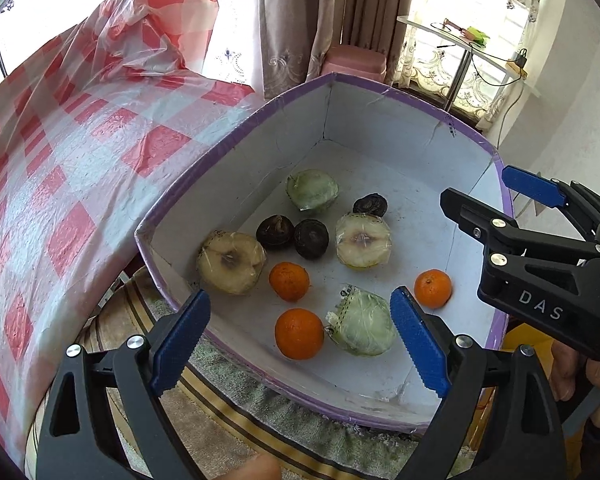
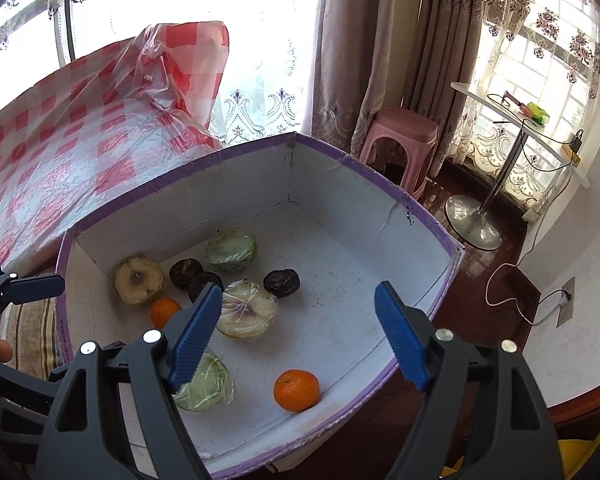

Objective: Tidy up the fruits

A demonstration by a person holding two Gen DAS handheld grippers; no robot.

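A purple-rimmed cardboard box [image 1: 236, 136] [image 2: 412, 204] with a white inside holds the fruit. In it lie three mandarins [image 1: 289, 281] [image 1: 433, 289] [image 2: 297, 389], several film-wrapped cut halves, pale [image 1: 231, 262] [image 2: 248, 310] and green [image 1: 366, 328] [image 2: 232, 249], and three dark round fruits [image 1: 275, 232] [image 2: 282, 283]. My left gripper [image 1: 300, 344] hovers open over the box's near side, above a mandarin [image 1: 299, 333], with nothing between its pads. My right gripper [image 2: 300, 332] [image 1: 496, 196] hangs open over the right side, also holding nothing.
A red-and-white checked plastic cloth [image 1: 60, 160] covers the table left of the box. A striped mat [image 1: 228, 400] lies under the box. To the right stand a pink stool [image 2: 400, 140] and a white pedestal table [image 2: 500, 120]; a cable runs to a wall socket [image 2: 566, 300].
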